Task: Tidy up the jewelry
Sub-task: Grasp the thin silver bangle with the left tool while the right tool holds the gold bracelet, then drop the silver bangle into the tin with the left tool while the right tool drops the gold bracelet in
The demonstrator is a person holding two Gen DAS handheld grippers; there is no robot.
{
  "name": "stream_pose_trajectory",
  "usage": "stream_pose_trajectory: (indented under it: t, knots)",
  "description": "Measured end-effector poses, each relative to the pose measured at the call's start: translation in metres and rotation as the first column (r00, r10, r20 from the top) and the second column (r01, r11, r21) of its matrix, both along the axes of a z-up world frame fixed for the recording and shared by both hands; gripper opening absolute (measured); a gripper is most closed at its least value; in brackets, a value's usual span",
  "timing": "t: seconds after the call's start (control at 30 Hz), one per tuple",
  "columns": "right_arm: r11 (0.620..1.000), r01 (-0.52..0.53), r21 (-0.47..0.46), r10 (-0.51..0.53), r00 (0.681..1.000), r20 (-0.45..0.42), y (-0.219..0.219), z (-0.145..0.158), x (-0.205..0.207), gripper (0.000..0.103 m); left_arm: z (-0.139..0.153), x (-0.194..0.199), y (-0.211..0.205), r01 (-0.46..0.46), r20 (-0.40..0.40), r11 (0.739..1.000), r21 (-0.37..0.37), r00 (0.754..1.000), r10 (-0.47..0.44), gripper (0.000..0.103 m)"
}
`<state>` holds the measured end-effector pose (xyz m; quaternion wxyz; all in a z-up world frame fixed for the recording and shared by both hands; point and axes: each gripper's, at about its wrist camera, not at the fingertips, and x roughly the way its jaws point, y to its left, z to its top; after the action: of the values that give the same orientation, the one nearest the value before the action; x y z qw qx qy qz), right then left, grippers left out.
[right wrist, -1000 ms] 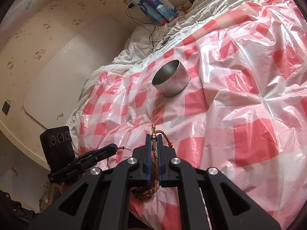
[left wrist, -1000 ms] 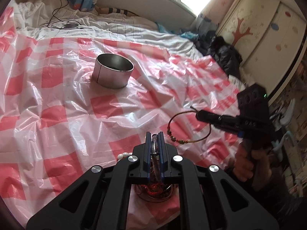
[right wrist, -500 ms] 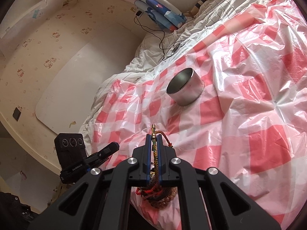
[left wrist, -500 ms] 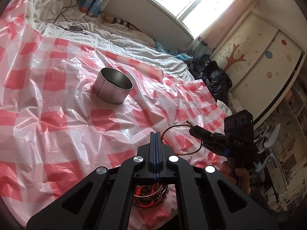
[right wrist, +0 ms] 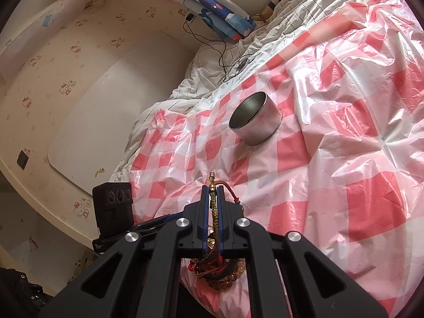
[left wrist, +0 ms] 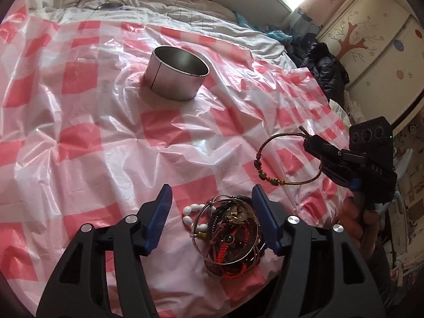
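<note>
From my left wrist view, the job looks barely begun: the metal tin (left wrist: 176, 76) well ahead of my left hand-held gripper (left wrist: 210, 210) stands empty as far as I can see into it, and the tangled pile of jewelry (left wrist: 229, 238) lies on the red-checked plastic sheet (left wrist: 92, 145) over the bed, low between my blue fingers (left wrist: 159, 220). White beads (left wrist: 190, 213) and a thin wire bangle (left wrist: 212, 212) stick out of that heap. My left jaws are opening, wide apart now, with the pile between them but neither pad pressing on it. Off to the right, my right hand-held gripper (left wrist: 308, 139) holds one corded bracelet (left wrist: 275, 159) up clear of the sheet, its loop hanging free.

From my right wrist view, my right hand-held gripper (right wrist: 213, 194) is clenched tight on that bracelet, the cord (right wrist: 213, 209) running up between the pads and its brass end poking out past the tips. The tin (right wrist: 255, 122) sits ahead and slightly right, apart from me, nothing visible inside. The pile (right wrist: 220, 270) lies directly beneath me. I judge this bracelet is the first piece bound for the tin, with the rest yet to sort.
</note>
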<state>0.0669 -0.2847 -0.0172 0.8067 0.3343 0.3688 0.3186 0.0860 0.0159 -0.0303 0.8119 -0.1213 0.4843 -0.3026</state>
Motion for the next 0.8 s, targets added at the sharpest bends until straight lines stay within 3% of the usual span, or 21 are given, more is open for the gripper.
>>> stream_pose_trajectory:
  t: [0.2,0.3,0.37,0.43,0.67,0.8]
  knots:
    - [1.000,0.000,-0.001,0.000,1.000,-0.010,0.000,-0.001,0.001,0.009,-0.011,0.001,-0.016,0.077,-0.054,0.995,0.059,0.996,-0.074,0.061]
    - [1.000,0.007,0.005,-0.007,1.000,-0.015,-0.002,-0.002,0.000,0.009,-0.013,0.001,-0.018,0.071,-0.062,0.995,0.077,0.996,-0.066,0.014]
    - [1.000,0.010,0.010,-0.010,1.000,-0.017,-0.002,-0.002,0.001,0.009,-0.009,0.000,-0.013,0.052,-0.037,0.997,0.050,0.998,-0.050,0.006]
    - [1.000,0.009,0.012,-0.009,1.000,-0.016,-0.002,-0.002,0.000,0.009,-0.005,0.000,-0.008,0.034,-0.026,0.999,0.021,0.999,-0.033,0.005]
    - [0.999,0.001,0.039,-0.001,1.000,-0.007,-0.003,0.000,0.000,0.009,0.008,0.003,0.020,-0.015,-0.015,0.983,-0.185,1.000,0.012,0.004]
    - [0.996,0.003,0.094,-0.004,1.000,0.013,-0.006,0.006,0.005,0.009,0.016,0.010,0.025,-0.027,0.012,0.974,-0.226,0.999,0.031,0.004]
